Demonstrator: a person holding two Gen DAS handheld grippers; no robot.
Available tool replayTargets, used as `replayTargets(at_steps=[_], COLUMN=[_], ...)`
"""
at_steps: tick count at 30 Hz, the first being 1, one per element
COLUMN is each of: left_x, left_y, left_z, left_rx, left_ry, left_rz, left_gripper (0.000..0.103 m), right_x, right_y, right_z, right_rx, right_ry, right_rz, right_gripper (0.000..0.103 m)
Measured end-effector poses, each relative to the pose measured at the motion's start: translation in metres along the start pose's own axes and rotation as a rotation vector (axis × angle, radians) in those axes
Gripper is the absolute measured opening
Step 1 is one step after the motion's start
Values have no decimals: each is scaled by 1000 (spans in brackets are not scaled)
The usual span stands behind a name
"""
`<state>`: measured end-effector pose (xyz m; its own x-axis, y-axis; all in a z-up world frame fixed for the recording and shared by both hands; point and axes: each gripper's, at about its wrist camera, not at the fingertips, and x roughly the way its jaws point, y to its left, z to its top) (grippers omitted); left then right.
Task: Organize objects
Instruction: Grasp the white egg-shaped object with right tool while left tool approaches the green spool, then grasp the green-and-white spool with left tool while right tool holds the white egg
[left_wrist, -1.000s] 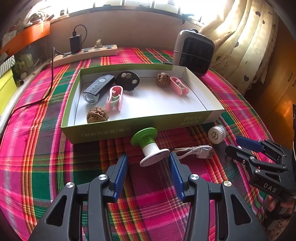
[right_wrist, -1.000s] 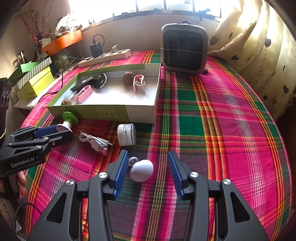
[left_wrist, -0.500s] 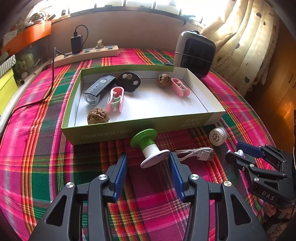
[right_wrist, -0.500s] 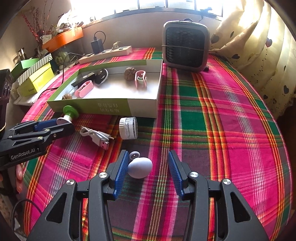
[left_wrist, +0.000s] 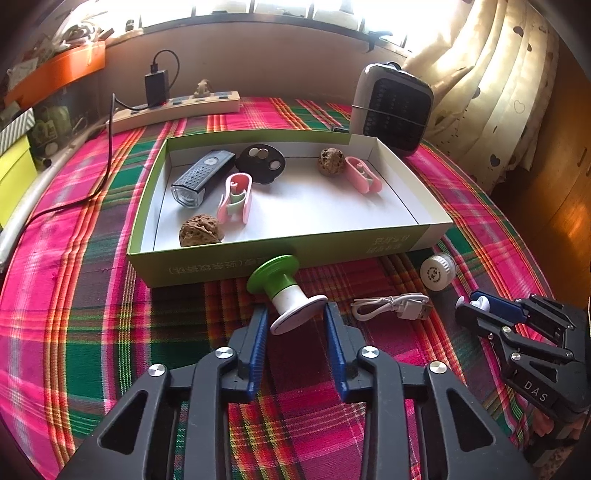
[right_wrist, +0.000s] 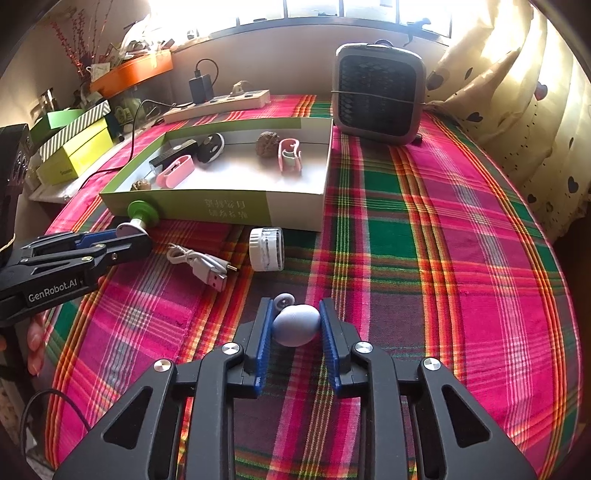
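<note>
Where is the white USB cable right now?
The white USB cable lies on the plaid cloth in front of the green box, between the green-capped spool and the small white jar.

tablecloth (right_wrist: 424, 229): pink, green, orange plaid | box (left_wrist: 221, 266): green outside, white inside | spool (left_wrist: 284, 291): green and white | egg-shaped piece (right_wrist: 296, 325): pale blue | curtain (right_wrist: 517, 92): cream, dark hearts | pads (left_wrist: 259, 332): blue

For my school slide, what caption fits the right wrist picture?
Right gripper closing on a pale egg-shaped object on plaid cloth.
</note>
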<state>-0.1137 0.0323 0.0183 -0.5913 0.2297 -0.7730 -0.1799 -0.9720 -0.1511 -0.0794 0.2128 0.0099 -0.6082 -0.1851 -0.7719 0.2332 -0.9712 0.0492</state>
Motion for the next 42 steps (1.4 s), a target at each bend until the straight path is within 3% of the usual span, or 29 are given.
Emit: replayTargets(at_steps=[8,23,25,29,33,35,42], left_x=[0,-3,-4,-7,-8,-7,-4], left_y=[-1,-5,-4,-2,-1,1,2], left_z=[-2,-4,-4,-5,-5,-4,4], left_rx=[13,33,29,31,49,51,82], left_ry=[-8,-11,-10,-17,-18,-18,-25], left_rz=[8,-21,-27,-11,3,10,16], left_gripper=[15,9,11,30,36,44,45], right_x=[0,0,0,1,1,1,1], right_y=[0,-1,-1,-2,-2,-2,-1], right_z=[0,0,0,1,1,1,1], right_rx=[3,7,8,11,11,11,11], right_ry=[0,-1,-1,0,0,0,0], right_rz=[2,1,2,4,4,4,4], right_gripper=[26,26,26,26,26,26,26])
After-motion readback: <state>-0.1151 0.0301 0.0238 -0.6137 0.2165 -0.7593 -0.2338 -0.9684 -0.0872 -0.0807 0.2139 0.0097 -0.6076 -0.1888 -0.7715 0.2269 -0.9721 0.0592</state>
